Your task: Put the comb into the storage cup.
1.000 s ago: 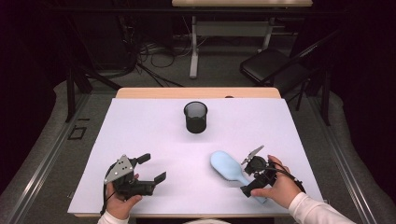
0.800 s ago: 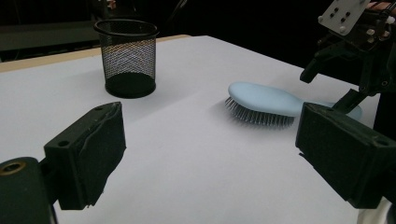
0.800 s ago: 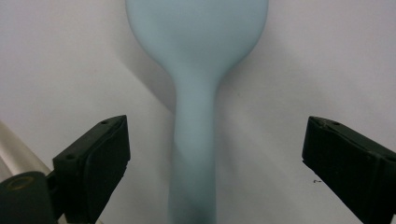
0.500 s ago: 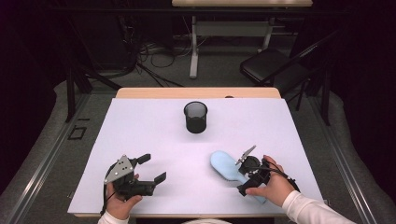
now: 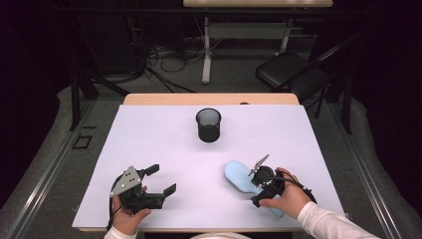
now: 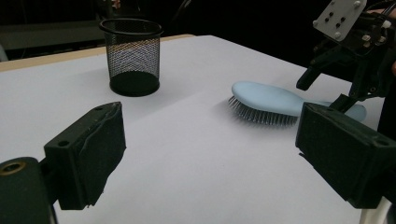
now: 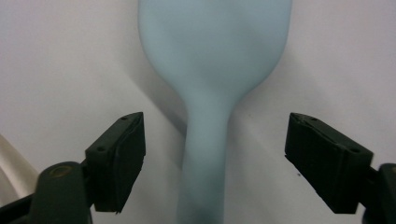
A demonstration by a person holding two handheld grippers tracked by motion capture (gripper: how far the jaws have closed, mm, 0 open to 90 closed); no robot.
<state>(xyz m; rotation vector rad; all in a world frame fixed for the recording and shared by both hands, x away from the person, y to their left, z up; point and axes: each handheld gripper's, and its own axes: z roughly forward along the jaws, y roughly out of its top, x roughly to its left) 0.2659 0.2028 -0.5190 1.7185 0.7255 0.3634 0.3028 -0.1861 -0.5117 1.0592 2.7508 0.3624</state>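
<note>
A light blue hairbrush lies bristles down on the white table, right of the middle. My right gripper hangs over its handle, open. In the right gripper view the handle runs up between the two spread jaws of that gripper, touching neither. A black mesh cup stands upright toward the far side. My left gripper is held near the front left, open with nothing in it. In the left gripper view the brush and the cup lie beyond its jaws.
A dark folding chair and a desk frame with cables stand on the floor beyond the far edge. The right gripper also appears in the left gripper view, above the brush handle. Bare tabletop lies between the cup and both grippers.
My right gripper has shifted a little left and lower over the brush handle. The left gripper, the brush and the cup have stayed put.
</note>
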